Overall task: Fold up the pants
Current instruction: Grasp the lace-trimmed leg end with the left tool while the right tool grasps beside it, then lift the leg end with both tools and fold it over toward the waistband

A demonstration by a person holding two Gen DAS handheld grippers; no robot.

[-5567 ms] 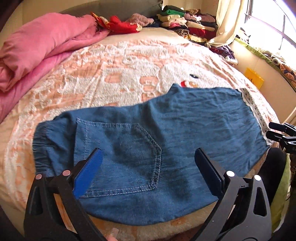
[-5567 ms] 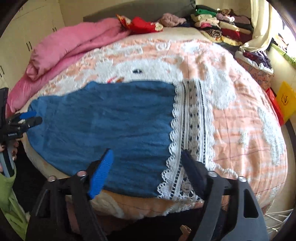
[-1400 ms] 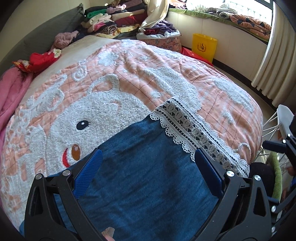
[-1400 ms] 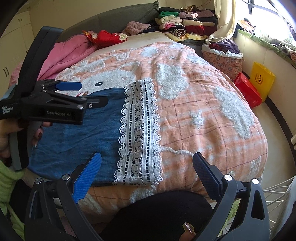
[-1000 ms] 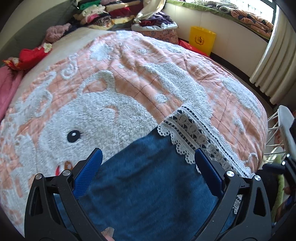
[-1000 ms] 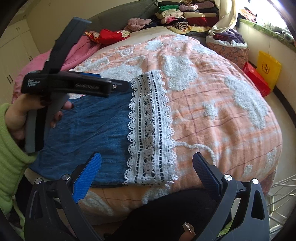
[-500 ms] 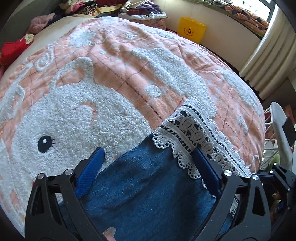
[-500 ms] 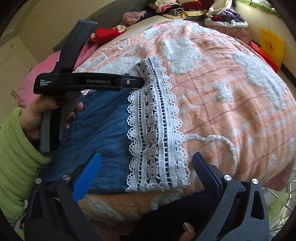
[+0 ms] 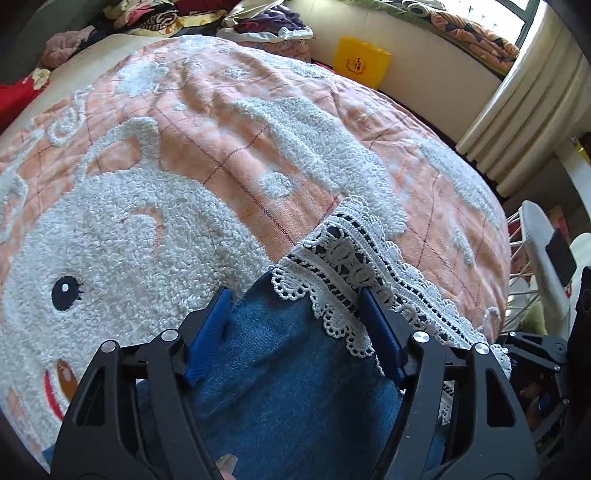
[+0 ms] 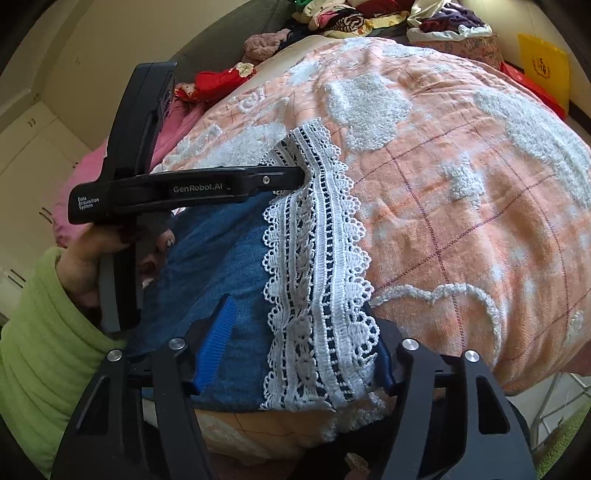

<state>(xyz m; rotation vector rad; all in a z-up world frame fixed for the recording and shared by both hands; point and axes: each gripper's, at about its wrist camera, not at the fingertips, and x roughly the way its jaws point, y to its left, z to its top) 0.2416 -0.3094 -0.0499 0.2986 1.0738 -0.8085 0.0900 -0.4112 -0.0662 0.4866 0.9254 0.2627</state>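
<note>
Blue denim pants (image 9: 295,387) with a white lace hem (image 9: 354,266) lie flat on the peach and white quilt (image 9: 258,147). My left gripper (image 9: 293,306) points down at the hem's far corner. Its jaws are closing, with denim and lace between the blue pads (image 9: 210,332), which do not pinch the cloth. My right gripper (image 10: 299,317) is at the near end of the lace hem (image 10: 314,258) by the bed's edge, jaws closing too. Lace drapes over its right finger and the left pad (image 10: 218,339) rests on denim. The left gripper (image 10: 291,175) shows side-on there, held by a hand (image 10: 88,258) in a green sleeve.
Stacked clothes (image 10: 351,18) and a red garment (image 10: 218,79) lie at the bed's far end, a pink duvet (image 10: 85,173) to the left. A yellow bag (image 9: 362,61), curtains (image 9: 535,110) and a white drying rack (image 9: 539,240) stand beside the bed.
Both grippers came down onto the lace hem, the left at its far corner, the right at its near end, and both pairs of jaws have narrowed around the cloth.
</note>
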